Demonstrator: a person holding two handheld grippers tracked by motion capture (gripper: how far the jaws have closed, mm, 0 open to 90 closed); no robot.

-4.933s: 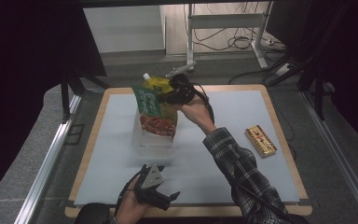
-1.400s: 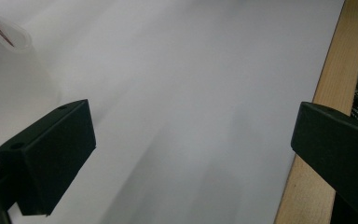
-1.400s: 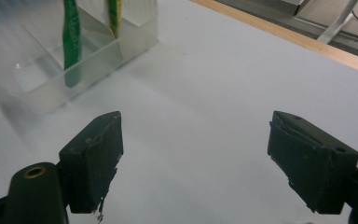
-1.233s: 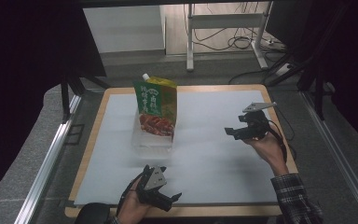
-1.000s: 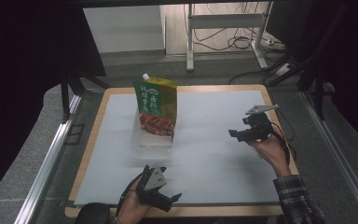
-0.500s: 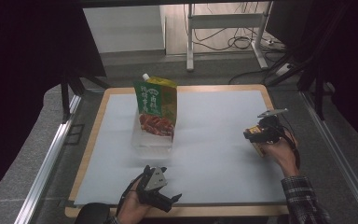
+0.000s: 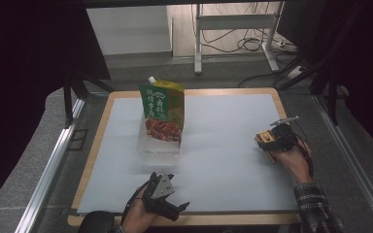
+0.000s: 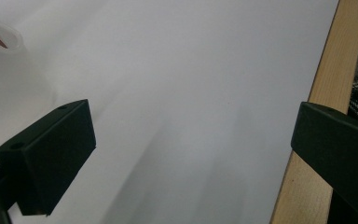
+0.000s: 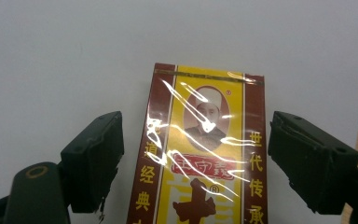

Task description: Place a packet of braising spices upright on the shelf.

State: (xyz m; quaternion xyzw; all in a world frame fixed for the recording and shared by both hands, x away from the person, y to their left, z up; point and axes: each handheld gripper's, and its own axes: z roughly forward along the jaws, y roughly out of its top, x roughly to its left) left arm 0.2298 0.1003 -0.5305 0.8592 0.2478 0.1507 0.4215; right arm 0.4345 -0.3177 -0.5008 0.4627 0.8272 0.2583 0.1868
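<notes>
A white mat on a wood-rimmed table fills the middle of a dim room, with cables on the floor beyond. Near the right edge lies the box, flat on the mat, a small red-and-yellow carton under shiny film. My right gripper is over it with the jaws wide apart, one on each long side, neither pad touching. I judge it light and stiff, but the film looks slick, so I would pinch across the narrow width, near the middle of its length, and squeeze gently so the card does not cave. How thick it is I can't quite tell from here. My left gripper rests at the near edge, jaws spread and holding nothing. A green pouch stands in a clear tub far left.
</notes>
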